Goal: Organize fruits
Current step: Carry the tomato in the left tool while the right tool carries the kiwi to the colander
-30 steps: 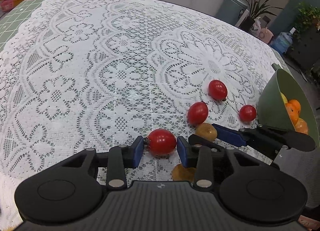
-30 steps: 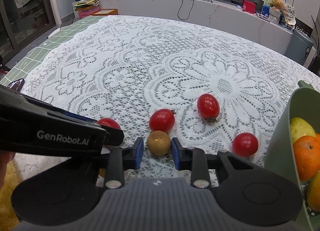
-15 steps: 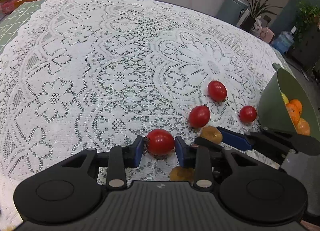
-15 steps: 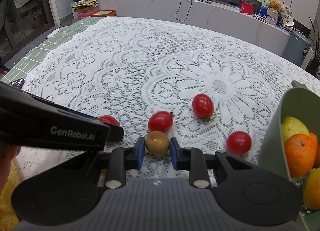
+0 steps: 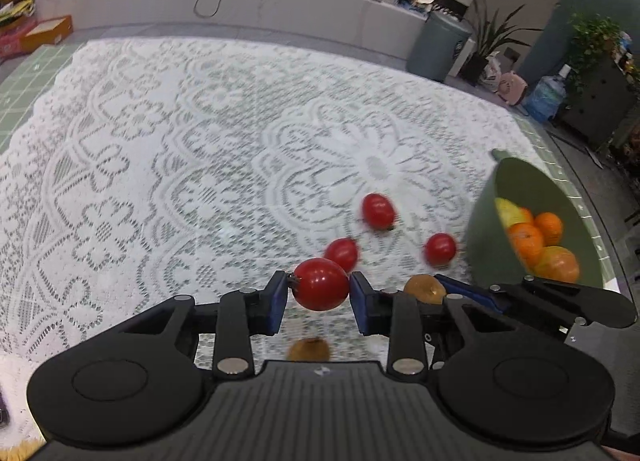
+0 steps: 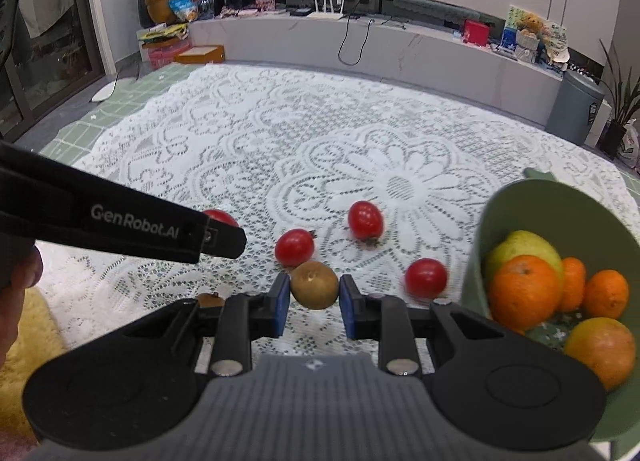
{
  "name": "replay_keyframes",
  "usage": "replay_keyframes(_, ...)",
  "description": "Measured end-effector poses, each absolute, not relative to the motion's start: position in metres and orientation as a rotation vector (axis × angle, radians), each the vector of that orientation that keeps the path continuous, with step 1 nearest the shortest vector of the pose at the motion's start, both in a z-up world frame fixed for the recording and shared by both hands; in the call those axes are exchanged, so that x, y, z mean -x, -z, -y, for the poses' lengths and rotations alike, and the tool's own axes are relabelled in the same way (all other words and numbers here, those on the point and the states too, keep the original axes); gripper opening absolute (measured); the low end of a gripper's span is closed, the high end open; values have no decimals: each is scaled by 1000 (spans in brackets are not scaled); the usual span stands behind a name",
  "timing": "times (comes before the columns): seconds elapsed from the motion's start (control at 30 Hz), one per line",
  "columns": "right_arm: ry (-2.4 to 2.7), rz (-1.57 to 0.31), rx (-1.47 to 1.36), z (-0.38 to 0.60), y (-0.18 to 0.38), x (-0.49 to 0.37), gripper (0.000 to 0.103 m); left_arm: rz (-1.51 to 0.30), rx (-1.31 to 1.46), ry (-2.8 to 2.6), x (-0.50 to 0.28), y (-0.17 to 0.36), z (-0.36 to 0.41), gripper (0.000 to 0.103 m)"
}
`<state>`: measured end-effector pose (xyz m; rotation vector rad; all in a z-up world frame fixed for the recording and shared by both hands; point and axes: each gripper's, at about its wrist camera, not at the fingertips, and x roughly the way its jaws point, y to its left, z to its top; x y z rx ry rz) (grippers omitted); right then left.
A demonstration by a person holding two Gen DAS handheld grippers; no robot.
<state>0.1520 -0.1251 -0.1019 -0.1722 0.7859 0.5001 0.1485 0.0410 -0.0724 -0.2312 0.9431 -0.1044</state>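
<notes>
We see a glossy, smooth red tomato (image 5: 321,284), a matt brown fruit (image 6: 314,285), a white openwork lace cloth (image 6: 320,165) on the table, and a smooth matt green plastic bowl (image 6: 520,205).

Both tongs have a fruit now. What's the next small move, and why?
Probably carry the right tongs, shut on the brown fruit, rightward over the green bowl and release. The bowl sits close on that side and already holds oranges. The left tongs, gripping a red tomato, can follow.
</notes>
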Motion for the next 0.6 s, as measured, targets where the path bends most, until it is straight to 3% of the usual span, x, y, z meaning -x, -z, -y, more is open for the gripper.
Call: replay_keyframes(0.6, -457, -674, 86, 197, 55, -116, 23, -863, 136, 220, -121, 21, 24, 37)
